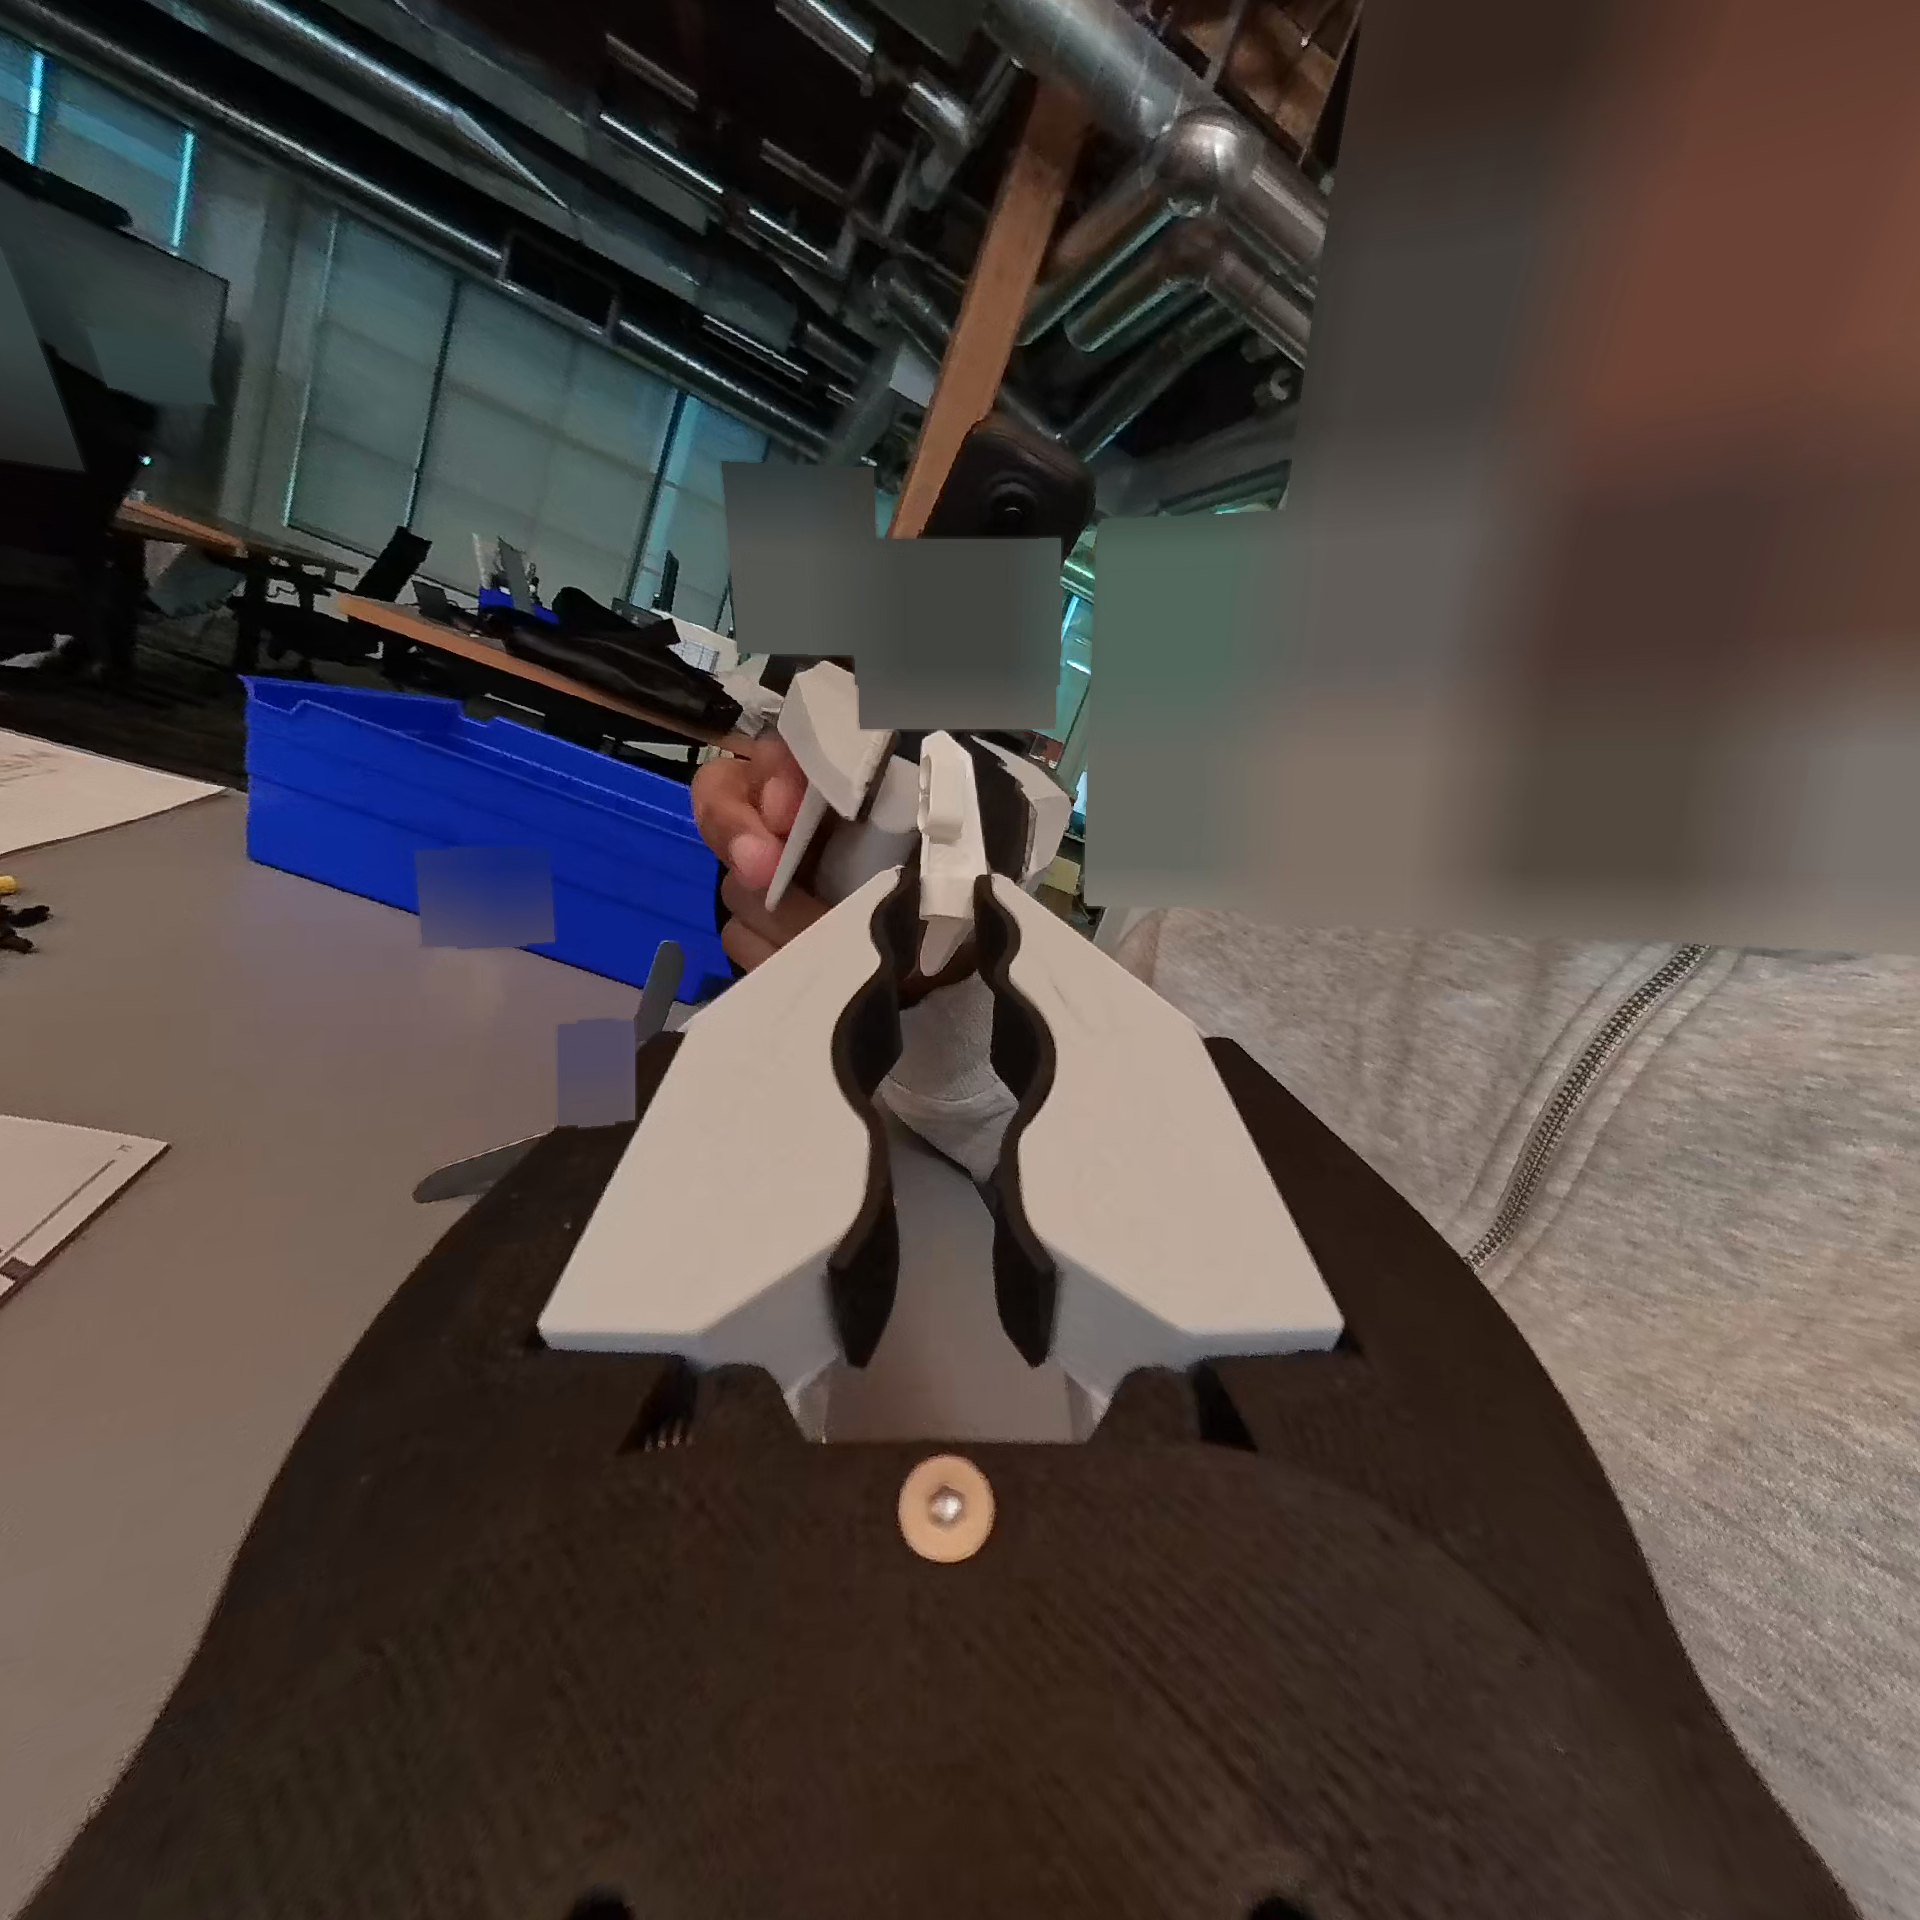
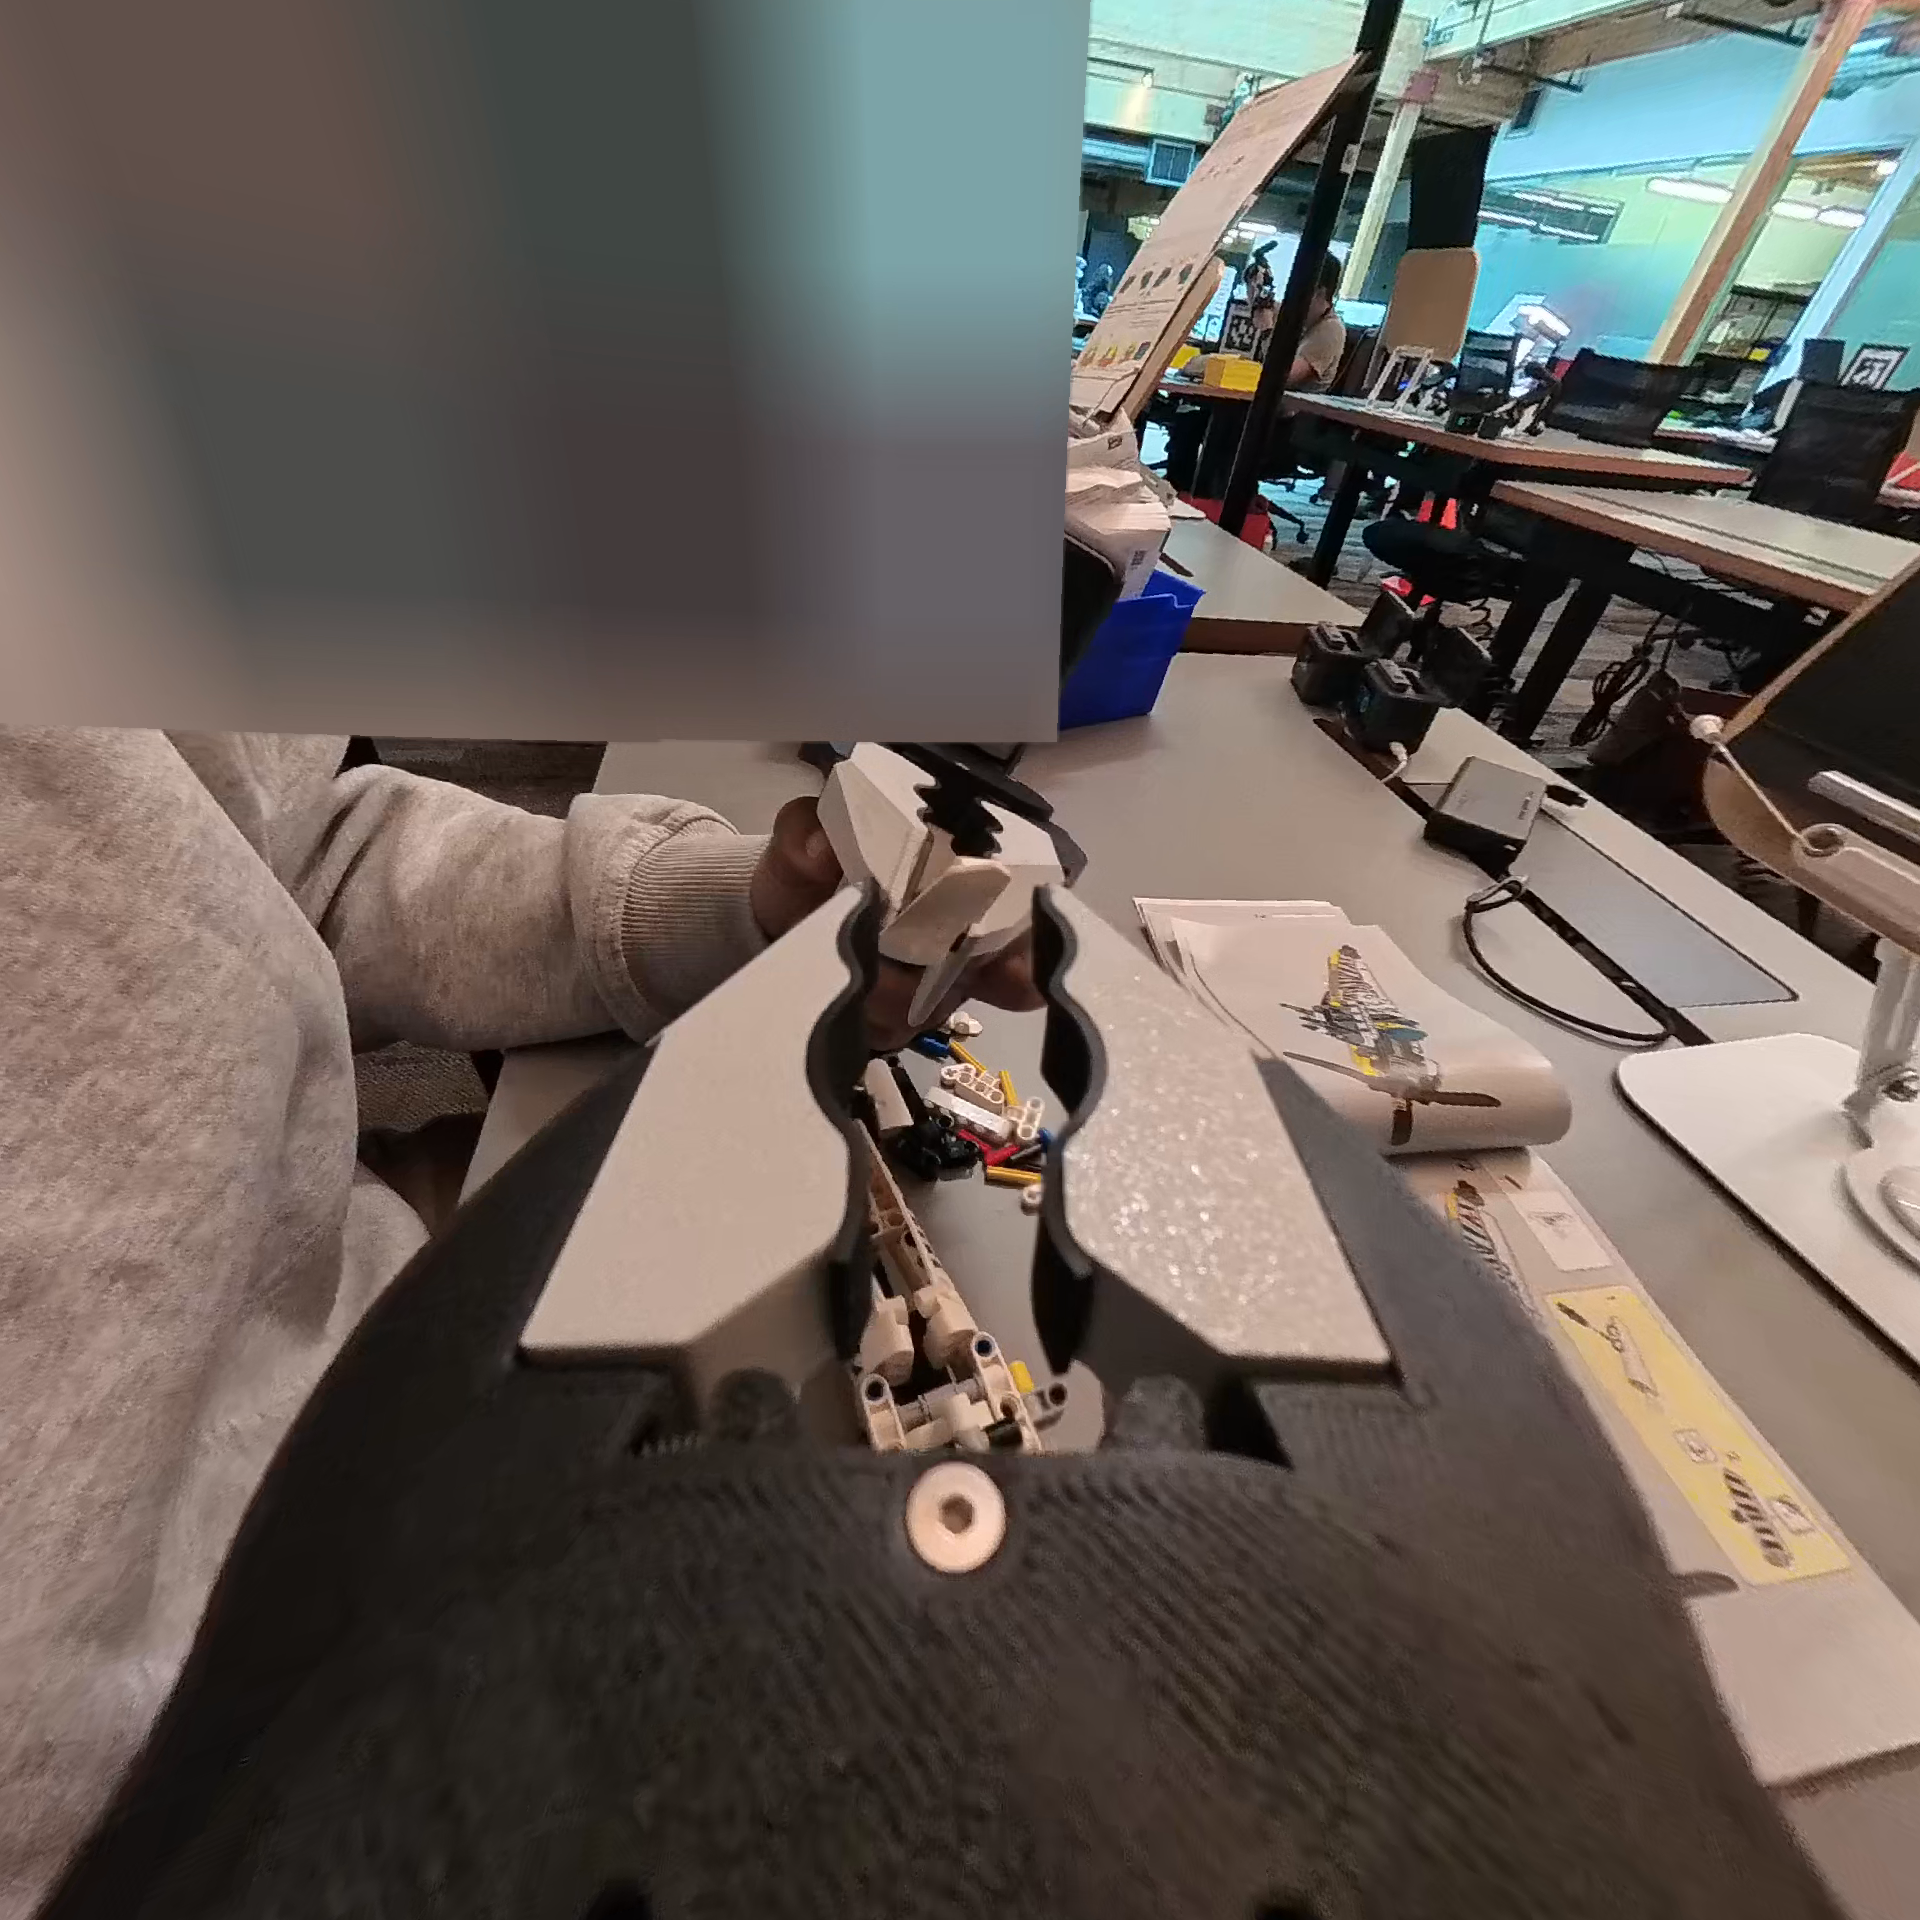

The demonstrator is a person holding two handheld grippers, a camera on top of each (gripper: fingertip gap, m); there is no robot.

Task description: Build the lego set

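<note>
A white curved lego piece (image 1: 943, 831) sits between the tips of my left gripper (image 1: 940, 896), whose jaws stand close on it. In the right wrist view the same piece (image 2: 951, 909) sticks out of the left gripper's tips. My right gripper (image 2: 954, 920) faces the left one, and its jaws stand apart on either side of the piece. It also shows in the left wrist view (image 1: 831, 748), held by a hand. Both are held above the table. A partly built white lego assembly (image 2: 935, 1351) and a pile of loose pieces (image 2: 971, 1122) lie on the grey table (image 2: 1195, 810) below.
An open instruction booklet (image 2: 1351, 1039) and a printed sheet (image 2: 1662, 1455) lie to the right. A blue bin (image 1: 468, 790) stands at the back. A white monitor base (image 2: 1766, 1143) is at far right. A person in a grey hoodie (image 1: 1558, 1351) sits close. My two grippers' fingertips are within a few centimetres of each other.
</note>
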